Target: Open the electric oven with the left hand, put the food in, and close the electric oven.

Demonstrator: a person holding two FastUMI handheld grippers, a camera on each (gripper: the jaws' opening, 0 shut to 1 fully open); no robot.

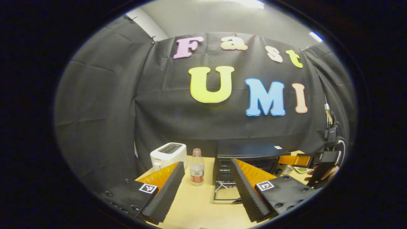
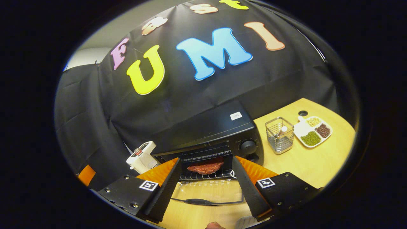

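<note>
One steak (image 2: 205,167) inside oven (image 2: 222,133), beyond right tool (image 2: 205,197).

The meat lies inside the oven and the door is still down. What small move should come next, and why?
Probably the left gripper should go down to the handle of the open door to lift it. The meat already rests on the rack in the oven, both grippers are open and empty, and the right gripper stands outside the oven, above the door.
</note>
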